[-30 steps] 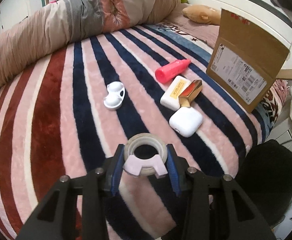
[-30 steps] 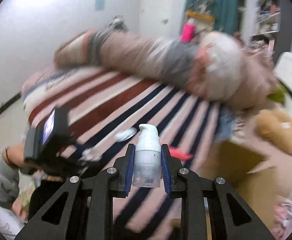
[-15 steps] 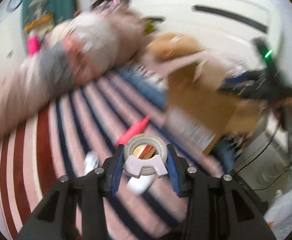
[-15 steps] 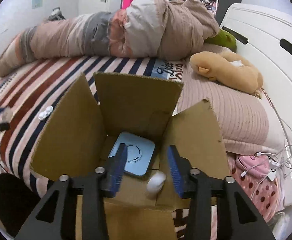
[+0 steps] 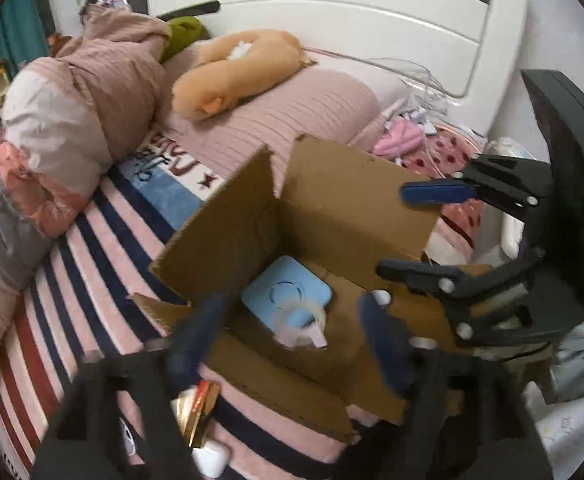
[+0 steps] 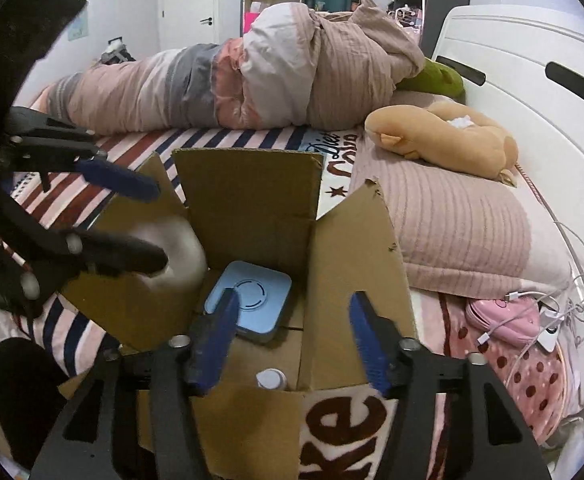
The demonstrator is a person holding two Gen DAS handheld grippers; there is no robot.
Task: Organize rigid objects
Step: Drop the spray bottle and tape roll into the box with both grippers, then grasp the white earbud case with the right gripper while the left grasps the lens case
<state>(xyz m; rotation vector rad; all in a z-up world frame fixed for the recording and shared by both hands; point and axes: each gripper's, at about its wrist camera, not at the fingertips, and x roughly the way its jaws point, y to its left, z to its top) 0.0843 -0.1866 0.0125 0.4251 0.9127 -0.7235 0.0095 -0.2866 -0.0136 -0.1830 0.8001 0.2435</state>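
An open cardboard box (image 5: pixel 352 216) (image 6: pixel 247 196) stands on the striped bed. Inside lie a light blue square device (image 5: pixel 287 294) (image 6: pixel 251 304), a white pump bottle (image 6: pixel 271 379) and the tape roll (image 5: pixel 300 322), blurred as it drops. My left gripper (image 5: pixel 292 340) is open and empty just above the box; it also shows in the right wrist view (image 6: pixel 153 224). My right gripper (image 6: pixel 289 344) is open and empty above the box's near edge; it also shows in the left wrist view (image 5: pixel 392 232).
A gold lipstick (image 5: pixel 197 412) and a white earbud case (image 5: pixel 211 462) lie on the striped blanket (image 5: pixel 103 240) beside the box. A rolled duvet (image 6: pixel 251 76), a tan plush toy (image 6: pixel 444 136), a pillow and cables (image 6: pixel 532 320) lie beyond. A white headboard (image 5: pixel 332 12) is behind.
My left gripper moved over the box and opened, letting go of the tape roll, which falls inside. My right gripper stays open above the box, the pump bottle lying inside.
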